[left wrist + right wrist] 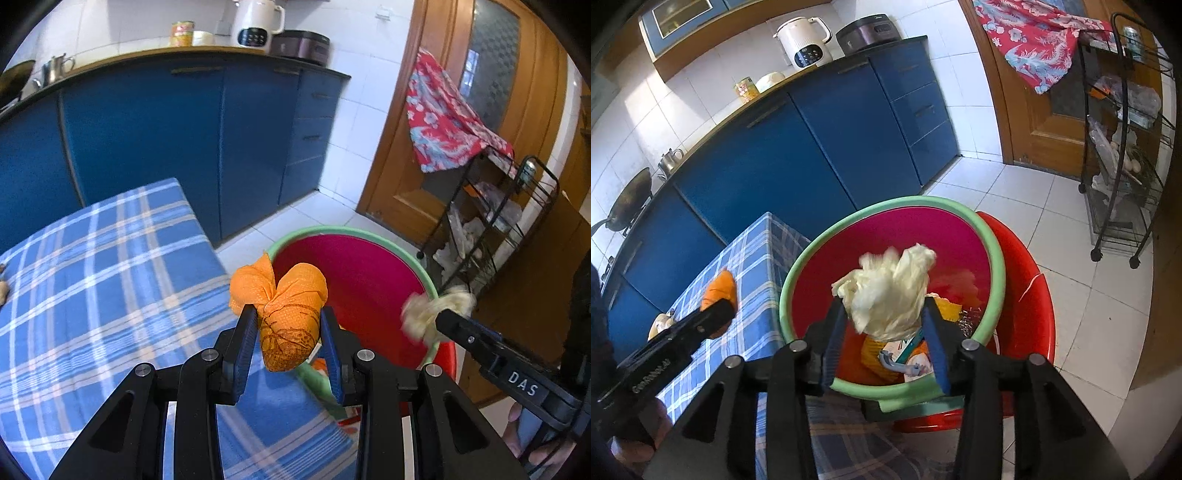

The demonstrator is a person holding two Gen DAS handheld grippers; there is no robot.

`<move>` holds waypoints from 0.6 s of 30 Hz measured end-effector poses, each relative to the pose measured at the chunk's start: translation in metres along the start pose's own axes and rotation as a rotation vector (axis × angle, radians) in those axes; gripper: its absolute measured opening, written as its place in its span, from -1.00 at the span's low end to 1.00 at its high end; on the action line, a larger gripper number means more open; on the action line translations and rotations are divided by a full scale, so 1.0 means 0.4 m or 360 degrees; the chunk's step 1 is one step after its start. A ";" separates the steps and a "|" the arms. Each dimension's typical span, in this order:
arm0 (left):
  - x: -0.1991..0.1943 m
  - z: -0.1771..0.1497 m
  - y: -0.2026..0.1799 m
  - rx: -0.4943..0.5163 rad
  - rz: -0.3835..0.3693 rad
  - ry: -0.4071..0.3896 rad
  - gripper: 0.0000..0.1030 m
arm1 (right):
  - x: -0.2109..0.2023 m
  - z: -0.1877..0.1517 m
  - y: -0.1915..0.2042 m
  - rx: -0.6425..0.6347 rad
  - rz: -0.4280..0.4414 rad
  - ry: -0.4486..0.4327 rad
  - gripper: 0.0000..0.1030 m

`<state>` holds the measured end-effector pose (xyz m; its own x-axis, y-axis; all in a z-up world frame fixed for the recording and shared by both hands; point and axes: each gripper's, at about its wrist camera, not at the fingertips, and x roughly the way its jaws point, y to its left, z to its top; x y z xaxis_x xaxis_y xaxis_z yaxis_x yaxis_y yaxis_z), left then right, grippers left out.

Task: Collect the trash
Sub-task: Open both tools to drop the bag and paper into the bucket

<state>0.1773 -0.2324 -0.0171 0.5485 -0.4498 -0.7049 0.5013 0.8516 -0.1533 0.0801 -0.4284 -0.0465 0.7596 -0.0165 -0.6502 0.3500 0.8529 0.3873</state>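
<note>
Left tongs (288, 332): both blue pads pressed against a crumpled orange paper wad with brown stains (286, 314); firm grip, the wad bulging above and below the jaws. Held over the edge of the blue-and-white plaid-covered surface (110, 266), just short of the round red plastic bin with a pale green rim (364, 236). Judgement: the wad is being carried across to the bin, so the grip is kept until it is above the opening.

Right tongs (884, 319): a crumpled cream-white plastic bag wad (890, 291) sits between the blue pads. The right pad touches it; on the left side I cannot tell contact with certainty, and the wad is blurred at its top. The jaws look wider than the wad's waist, so I judge this as a release in progress, not a secure hold. Position is directly above the bin's interior, which fits a drop.

Bin contents, right wrist view: yellow-orange wrapper scraps (875, 354), a pale blue plastic piece (897, 365), something metallic and shredded near the far wall. The bin rests on a red plastic stool (1027, 280) beside the surface, presumably raised so that trash can be dropped in at surface height.

Small pale items (661, 321) lie on the plaid cloth beyond the left tongs; not identifiable.
</note>
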 end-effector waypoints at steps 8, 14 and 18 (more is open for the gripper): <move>0.053 -0.003 -0.026 0.0031 -0.0045 0.0062 -0.28 | -0.005 0.003 -0.022 0.0050 -0.0012 -0.0027 -0.06; 0.061 -0.002 -0.040 0.0044 -0.0074 0.0073 0.05 | -0.026 0.009 -0.019 0.0043 -0.0015 -0.0059 -0.06; 0.051 -0.004 -0.036 0.0040 -0.0063 0.0071 0.11 | -0.040 0.010 -0.013 0.0035 -0.0012 -0.0080 -0.05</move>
<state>0.1800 -0.2534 -0.0305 0.4978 -0.4702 -0.7288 0.5392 0.8260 -0.1645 0.0682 -0.4348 -0.0355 0.7834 -0.0495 -0.6196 0.3674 0.8409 0.3974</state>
